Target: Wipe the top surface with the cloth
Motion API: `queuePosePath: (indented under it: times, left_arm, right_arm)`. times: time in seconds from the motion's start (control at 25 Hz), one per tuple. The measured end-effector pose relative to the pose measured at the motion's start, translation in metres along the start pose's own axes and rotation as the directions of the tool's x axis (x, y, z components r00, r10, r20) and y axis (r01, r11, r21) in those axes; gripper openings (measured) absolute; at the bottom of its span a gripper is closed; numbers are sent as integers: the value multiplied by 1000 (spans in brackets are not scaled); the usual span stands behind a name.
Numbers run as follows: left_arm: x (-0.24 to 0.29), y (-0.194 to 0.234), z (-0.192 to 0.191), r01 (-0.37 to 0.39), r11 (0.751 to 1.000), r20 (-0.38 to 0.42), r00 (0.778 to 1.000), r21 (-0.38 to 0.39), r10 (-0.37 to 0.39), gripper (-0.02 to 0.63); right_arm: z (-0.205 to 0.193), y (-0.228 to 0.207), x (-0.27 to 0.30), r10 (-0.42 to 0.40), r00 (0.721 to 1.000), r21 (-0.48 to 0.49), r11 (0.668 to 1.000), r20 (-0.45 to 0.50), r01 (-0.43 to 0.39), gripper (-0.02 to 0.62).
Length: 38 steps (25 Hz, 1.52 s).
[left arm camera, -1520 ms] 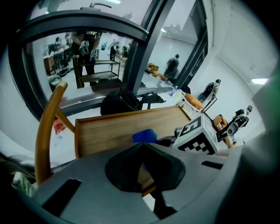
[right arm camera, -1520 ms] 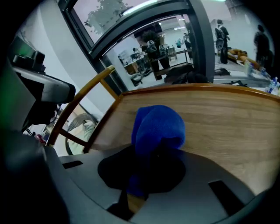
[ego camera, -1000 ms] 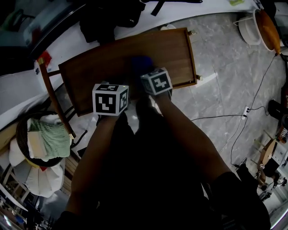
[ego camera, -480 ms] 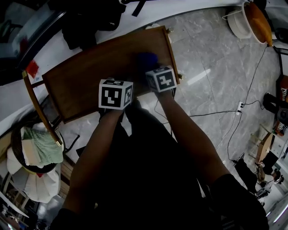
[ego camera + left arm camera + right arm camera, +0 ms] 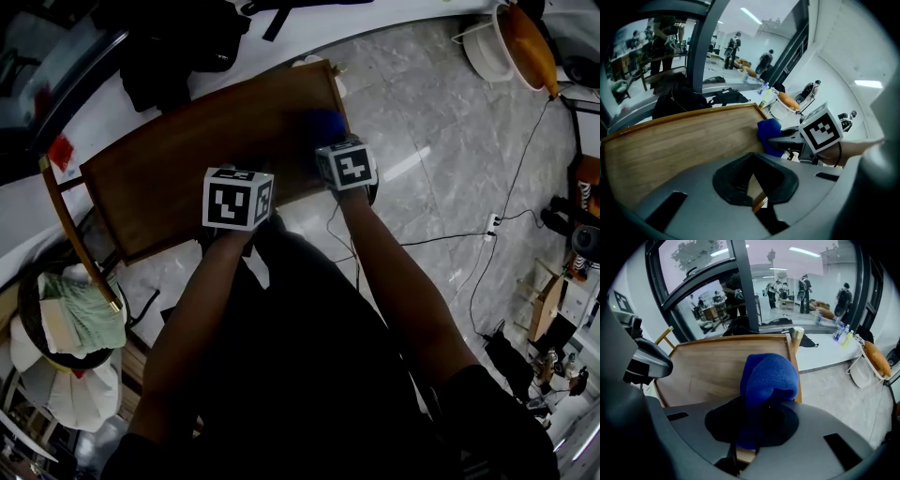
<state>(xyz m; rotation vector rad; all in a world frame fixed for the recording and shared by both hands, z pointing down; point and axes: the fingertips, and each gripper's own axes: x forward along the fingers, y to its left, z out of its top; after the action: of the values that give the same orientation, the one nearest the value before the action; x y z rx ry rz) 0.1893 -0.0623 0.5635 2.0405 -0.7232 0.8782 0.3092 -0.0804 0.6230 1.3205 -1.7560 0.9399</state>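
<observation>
A blue cloth (image 5: 323, 123) lies bunched on the wooden table top (image 5: 178, 159), close to its right end. My right gripper (image 5: 330, 141) is shut on the blue cloth (image 5: 768, 378), and the cloth hides its fingertips. In the right gripper view the cloth presses on the table top (image 5: 705, 369) near the right edge. My left gripper (image 5: 238, 178) hovers at the table's front edge, left of the cloth. In the left gripper view its jaws (image 5: 756, 201) stand together with nothing between them, over the table top (image 5: 670, 140), with the cloth (image 5: 768, 136) to the right.
A round basket (image 5: 42, 281) with a green cloth stands on the floor at the left. A wooden chair frame (image 5: 70, 225) adjoins the table's left end. Black bags (image 5: 178, 47) lie beyond the table. A cable (image 5: 450, 239) runs over the marble floor at the right.
My right gripper has slid the blue cloth rightward across the top, from the middle toward the right end. The left gripper has stayed at the front edge.
</observation>
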Motion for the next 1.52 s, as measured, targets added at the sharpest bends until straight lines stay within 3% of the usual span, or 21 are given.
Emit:
queuePosePath:
  times: [0.28,0.44,0.56,0.72,0.92,1.08,1.28,1.52]
  left_arm:
    - [-26,1,4,0,1000,36,999,4,0,8]
    - [-71,32,-9,-29,999,79,996,-31,31,8]
    - [-114,67,-25,-73,995,106,991,-67,80,8]
    - [-177,122,-57,-147,983,130,978,-114,161,8]
    - [-256,183,-118,-215,967,113,966,-136,230,8]
    - [-300,223,-156,-252,958,89,960,-133,265,8]
    - [-333,262,-179,-289,944,91,948,-160,306,8]
    - [-332,274,-188,-272,944,91,952,-186,292,8]
  right_arm:
    - [1,-23,-8,-89,996,27,996,6,89,61]
    - [5,11,-28,-77,996,88,993,51,72,61]
    - [14,72,-33,7,994,19,1000,107,-9,61]
    - [24,191,-23,164,978,-61,986,125,-158,61]
    - [20,360,8,350,930,-88,936,110,-342,61]
    - [10,468,37,443,893,-108,894,74,-435,61]
    - [-5,534,70,456,889,-102,886,28,-451,61]
    - [-9,543,87,417,909,-163,895,-22,-415,61]
